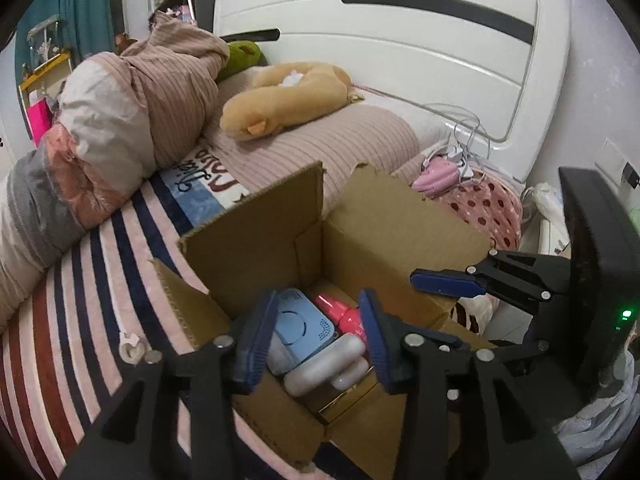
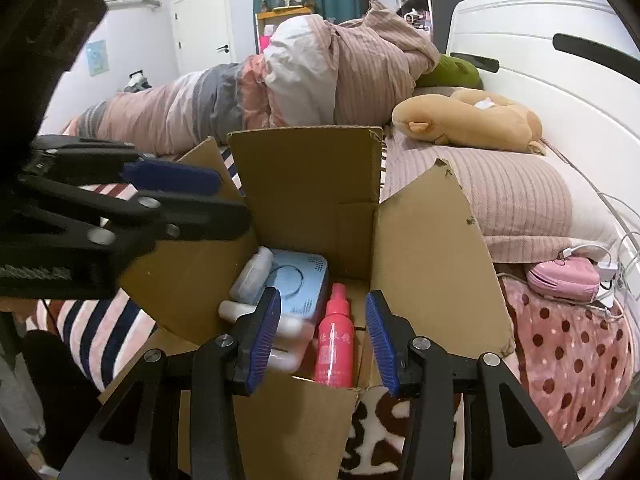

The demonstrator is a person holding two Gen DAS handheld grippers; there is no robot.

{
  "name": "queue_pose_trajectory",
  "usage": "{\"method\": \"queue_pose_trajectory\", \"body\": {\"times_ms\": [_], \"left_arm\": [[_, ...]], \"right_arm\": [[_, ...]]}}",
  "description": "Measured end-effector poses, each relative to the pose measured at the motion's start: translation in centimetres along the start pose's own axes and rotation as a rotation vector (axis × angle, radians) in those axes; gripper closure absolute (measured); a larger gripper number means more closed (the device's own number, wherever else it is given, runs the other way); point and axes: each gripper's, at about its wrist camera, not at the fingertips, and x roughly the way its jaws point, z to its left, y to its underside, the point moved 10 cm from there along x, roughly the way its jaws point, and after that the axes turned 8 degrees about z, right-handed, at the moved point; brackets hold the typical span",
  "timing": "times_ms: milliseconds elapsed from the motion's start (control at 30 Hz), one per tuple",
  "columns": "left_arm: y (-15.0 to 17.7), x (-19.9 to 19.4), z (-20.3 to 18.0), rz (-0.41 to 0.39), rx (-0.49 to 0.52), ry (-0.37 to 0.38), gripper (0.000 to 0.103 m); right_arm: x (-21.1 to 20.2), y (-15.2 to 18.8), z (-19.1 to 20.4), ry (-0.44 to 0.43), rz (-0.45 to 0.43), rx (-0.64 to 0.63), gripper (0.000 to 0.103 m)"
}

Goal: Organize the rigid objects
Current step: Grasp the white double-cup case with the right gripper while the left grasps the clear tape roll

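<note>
Grippers, left [image 1: 316, 336] and right [image 2: 323, 336], hang open, seemingly empty, over the filled cardboard box [image 2: 424, 248].

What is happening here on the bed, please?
A person holds two grippers over an open cardboard box on the bed. Inside lie a light blue device, a pink spray bottle and white containers. The left gripper and the right gripper both stand open above the box, holding nothing.

Black tool [image 2: 322, 338] arms, ribbed blue pads, silver screws.
</note>
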Motion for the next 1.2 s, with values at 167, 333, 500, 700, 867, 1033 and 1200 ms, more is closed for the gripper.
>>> {"method": "queue_pose_trajectory", "body": {"times_ms": [167,333,500,700,867,1033,1200], "left_arm": [[0.2,-3.2,2.4,-0.069,-0.052,-0.012,0.048],[1.5,-6.8,6.9,-0.131,-0.104,-0.097,0.047],[4.4,-8.6,12.2,-0.138,-0.155,-0.182,0.046],[9.0,-7.5,18.1,-0.086,-0.202,-0.208,0.046],[12.6,-3.7,21.7,-0.006,-0.205,-0.164,0.042],[13.7,0.5,23.7,0.026,-0.222,-0.063,0.040],[13.4,5.8,24.8,0.044,-0.221,0.024,0.034]], "right_arm": [[-0.5,-0.3,0.5,0.011,-0.005,0.001,0.063],[-2.7,-2.1,3.9,-0.049,-0.076,-0.022,0.063],[-4.2,-4.2,9.1,-0.096,-0.117,-0.075,0.063],[-2.6,-4.9,17.2,-0.167,-0.095,-0.154,0.063],[1.6,-3.6,21.0,-0.185,0.003,-0.161,0.063],[7.4,-1.8,20.7,-0.138,0.101,-0.086,0.063],[12.9,-0.8,17.5,-0.007,0.144,0.014,0.063]]}}
